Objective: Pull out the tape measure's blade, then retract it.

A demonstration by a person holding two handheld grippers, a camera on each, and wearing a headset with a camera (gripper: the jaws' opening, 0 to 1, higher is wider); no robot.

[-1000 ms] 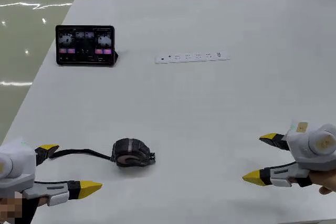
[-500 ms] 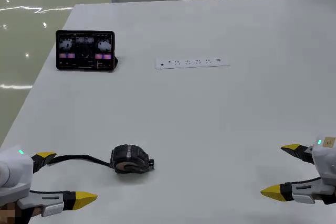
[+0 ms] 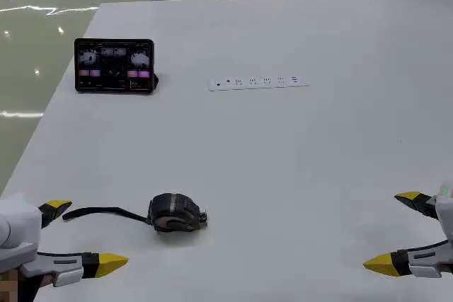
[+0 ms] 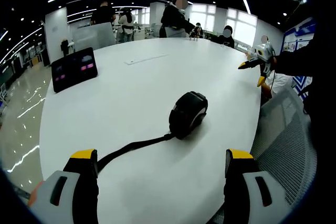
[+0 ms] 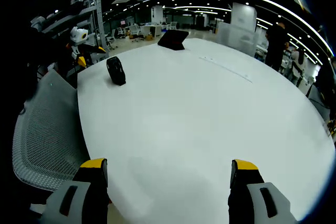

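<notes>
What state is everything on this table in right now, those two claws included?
Tape measure: lying on the table, retracted, strap stretched out.
Tablet: propped up, screen lit.
Power strip: lying flat, nothing plugged in.
Left gripper: open, empty.
Right gripper: open, empty.

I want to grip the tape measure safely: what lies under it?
The tape measure rests on the table; its strap trails toward the left gripper. What lies beneath its body is covered.

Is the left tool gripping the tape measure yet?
No, the left tool stands open, and the tape measure lies on the table ahead of it.
</notes>
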